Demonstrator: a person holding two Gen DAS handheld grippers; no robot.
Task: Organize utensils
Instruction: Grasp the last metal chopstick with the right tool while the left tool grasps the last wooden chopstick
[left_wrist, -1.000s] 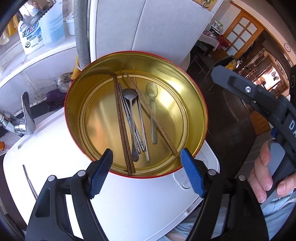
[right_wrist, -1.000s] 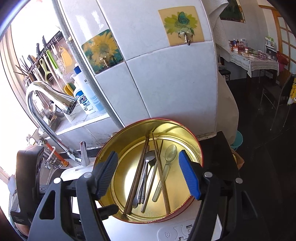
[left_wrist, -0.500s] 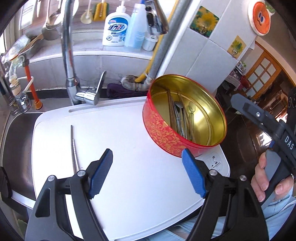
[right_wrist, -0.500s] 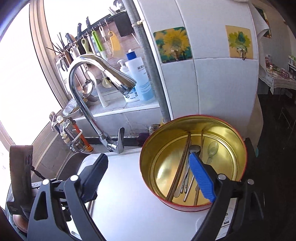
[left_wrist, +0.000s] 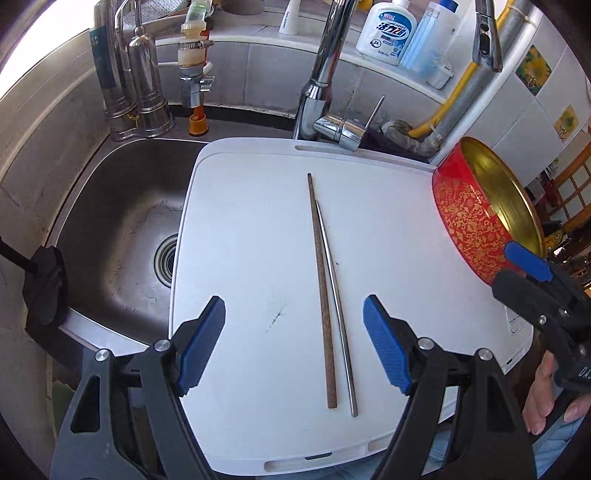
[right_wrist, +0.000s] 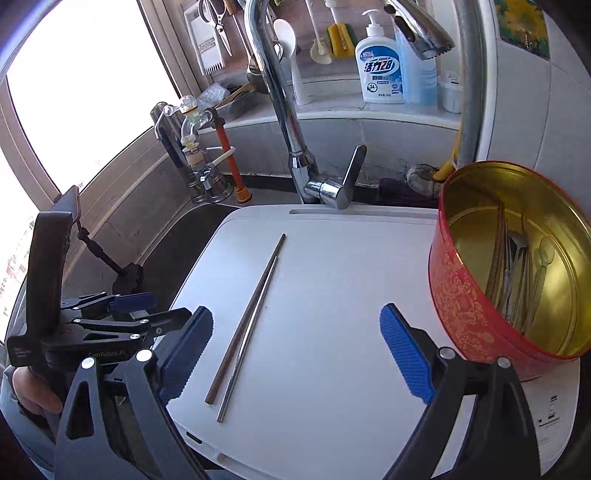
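Left wrist view: my left tongs (left_wrist: 293, 345) hang open over the white board (left_wrist: 240, 221), nothing between the pads. Two sticks lie side by side on the board, touching or nearly so: a brown wooden chopstick (left_wrist: 320, 288) and a thinner metal one (left_wrist: 336, 288). Both run lengthwise toward me, their near ends between my pads but lower down on the board. The red tin (left_wrist: 469, 218) sits at the board's far right corner; from here I see only its gold inner wall, the contents are hidden. My right tongs (left_wrist: 532, 273) cut in at the right edge, one blue pad showing, my hand (left_wrist: 543, 398) half out of frame. The sink (left_wrist: 122, 221) lies to the left of the board.

Right wrist view: my right tongs (right_wrist: 297, 350) have just been opening and stand wide, empty, above the board (right_wrist: 332, 369). The two chopsticks (right_wrist: 247, 321) lie just left of the gap. The tin (right_wrist: 465, 314) stands to the right, holding a bundle of utensils (right_wrist: 517, 273); a spoon and wooden chopsticks show, the rest I cannot sort out. My left tongs (right_wrist: 129, 310) show at the left, seen side-on.
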